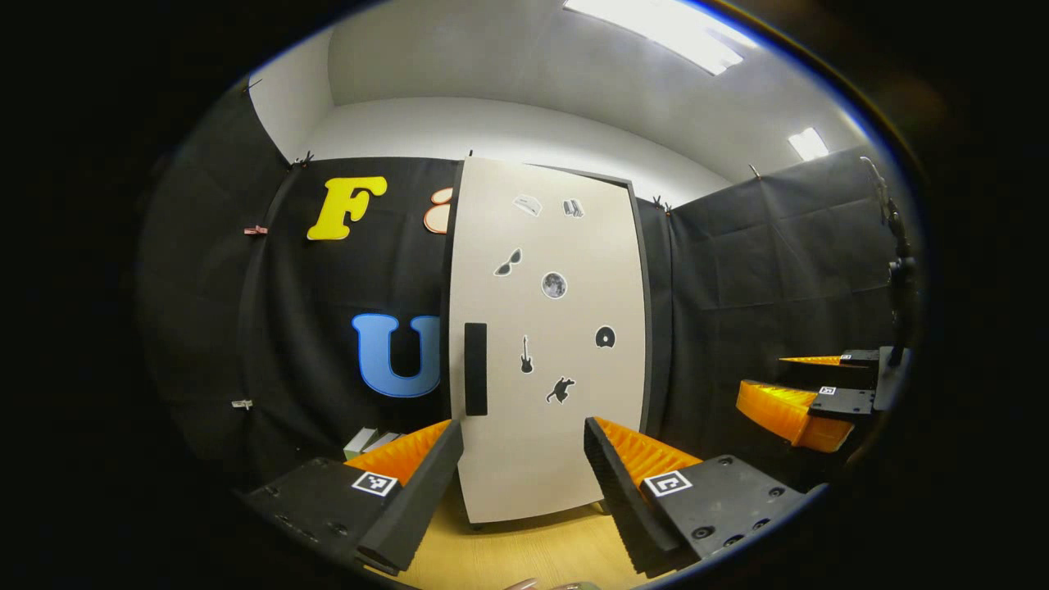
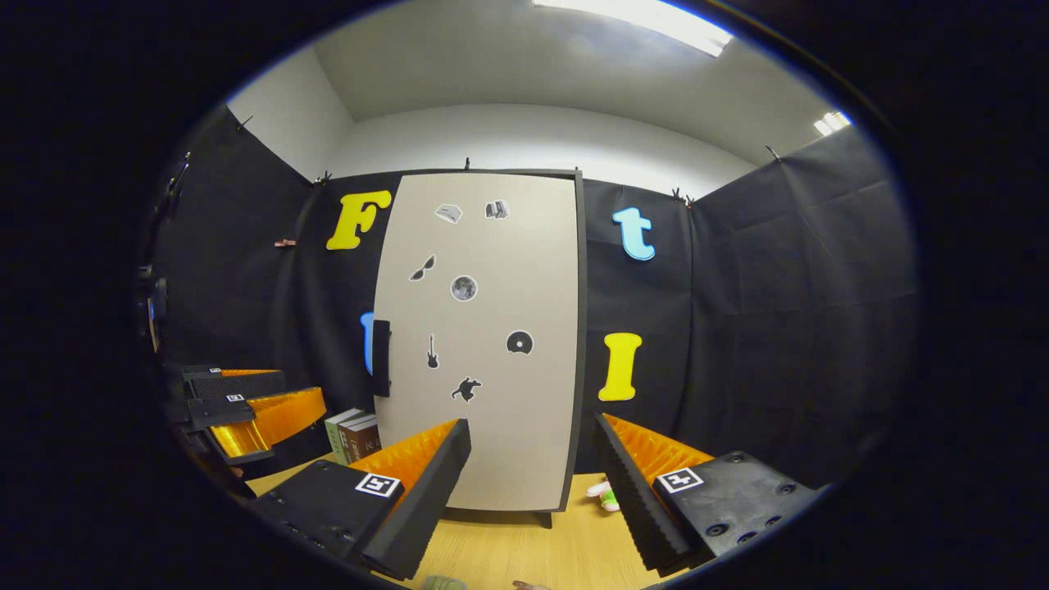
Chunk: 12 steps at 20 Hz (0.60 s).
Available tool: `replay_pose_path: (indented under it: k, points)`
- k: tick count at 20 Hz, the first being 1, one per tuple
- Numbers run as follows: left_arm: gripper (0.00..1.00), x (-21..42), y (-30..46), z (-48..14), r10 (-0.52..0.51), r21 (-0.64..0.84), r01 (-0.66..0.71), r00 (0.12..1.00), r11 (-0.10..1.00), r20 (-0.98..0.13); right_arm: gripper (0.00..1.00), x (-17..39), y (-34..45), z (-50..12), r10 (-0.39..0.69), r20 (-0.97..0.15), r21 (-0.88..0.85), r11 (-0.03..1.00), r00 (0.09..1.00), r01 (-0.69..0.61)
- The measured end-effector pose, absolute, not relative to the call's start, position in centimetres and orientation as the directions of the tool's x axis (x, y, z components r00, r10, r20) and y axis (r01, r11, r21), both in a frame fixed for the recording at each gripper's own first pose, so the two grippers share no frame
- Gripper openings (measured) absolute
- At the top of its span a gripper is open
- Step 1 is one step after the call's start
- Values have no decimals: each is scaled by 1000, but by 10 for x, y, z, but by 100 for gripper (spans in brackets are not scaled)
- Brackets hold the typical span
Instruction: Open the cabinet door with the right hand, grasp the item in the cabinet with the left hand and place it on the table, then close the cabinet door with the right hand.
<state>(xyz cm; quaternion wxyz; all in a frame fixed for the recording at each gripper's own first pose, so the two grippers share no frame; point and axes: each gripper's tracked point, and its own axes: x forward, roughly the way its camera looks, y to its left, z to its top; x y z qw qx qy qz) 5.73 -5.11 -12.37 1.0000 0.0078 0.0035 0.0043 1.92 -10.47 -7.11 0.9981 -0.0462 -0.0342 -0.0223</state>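
Right gripper view shows our right gripper (image 2: pixel 529 483) and left gripper (image 2: pixel 246 406) spread wide, holding nothing, facing the closed cabinet door (image 2: pixel 483 344), handle (image 2: pixel 381 358) untouched, so we judge every step remains.

I see the cabinet (image 2: pixel 483 344) standing upright on the wooden table (image 2: pixel 524 545). Its pale door (image 1: pixel 549 344) is shut, dotted with small dark stickers, with a dark vertical handle (image 1: pixel 475 369) at its left edge.

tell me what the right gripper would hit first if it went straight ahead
Most likely the closed cabinet door, low on its panel, right of the handle. The open right gripper faces it squarely; depth is unclear.
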Motion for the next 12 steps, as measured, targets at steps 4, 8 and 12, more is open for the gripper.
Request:
replay_pose_path:
  k: [4,8,12]
  points:
    - [97,59,-47,-128,13,28,-13,1000,1000,-21,97,19,-103,-73,-47,69,-93,994,997,54]
    - [93,60,-47,-127,10,31,-10,1000,999,-21,97,22,-100,-71,-45,72,-95,994,996,52]
    - [93,60,-44,-128,14,29,-13,1000,999,-22,97,23,-99,-71,-47,71,-107,993,996,54]
